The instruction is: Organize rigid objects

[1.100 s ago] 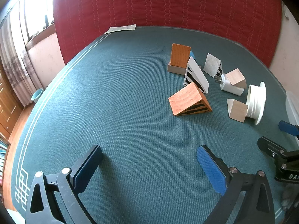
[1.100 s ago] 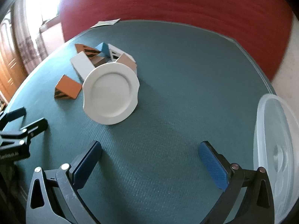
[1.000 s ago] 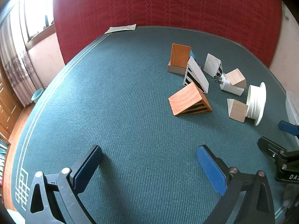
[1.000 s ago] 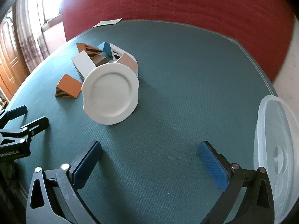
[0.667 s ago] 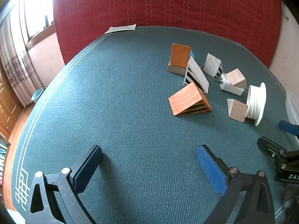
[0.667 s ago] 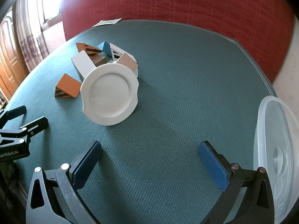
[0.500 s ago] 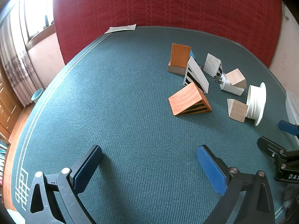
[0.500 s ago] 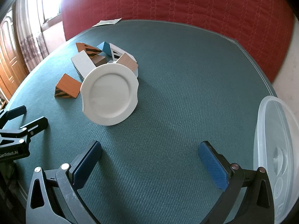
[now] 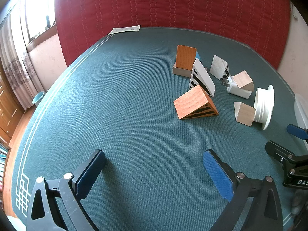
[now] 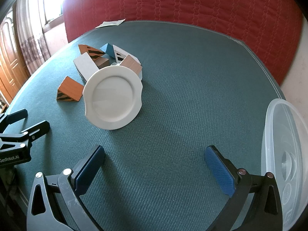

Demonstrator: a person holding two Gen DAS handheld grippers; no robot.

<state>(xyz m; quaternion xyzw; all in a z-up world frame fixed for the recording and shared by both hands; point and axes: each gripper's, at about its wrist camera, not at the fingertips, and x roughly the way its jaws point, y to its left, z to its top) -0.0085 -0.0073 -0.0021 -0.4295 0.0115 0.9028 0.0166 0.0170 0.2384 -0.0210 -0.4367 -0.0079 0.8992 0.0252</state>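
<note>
Several wedge blocks lie grouped on the green table cloth. An orange striped wedge (image 9: 194,105) (image 10: 68,92) is the nearest one. Behind it stand a white striped wedge (image 9: 201,79), an upright orange block (image 9: 185,59) and pale wood wedges (image 9: 244,113). A white plug adapter (image 9: 237,90) lies among them. A white plate (image 10: 113,100) (image 9: 264,106) leans tilted on its edge against the blocks. My left gripper (image 9: 153,163) is open and empty, well short of the blocks. My right gripper (image 10: 154,159) is open and empty too, short of the plate.
A clear plastic container (image 10: 284,154) sits at the table's right edge. A red quilted cloth (image 9: 173,5) hangs behind the table, with a paper slip (image 9: 124,29) at the far edge. Window and curtains are at left. Each gripper shows in the other's view.
The right wrist view shifted slightly at first, then held still. The left gripper and all objects have not moved.
</note>
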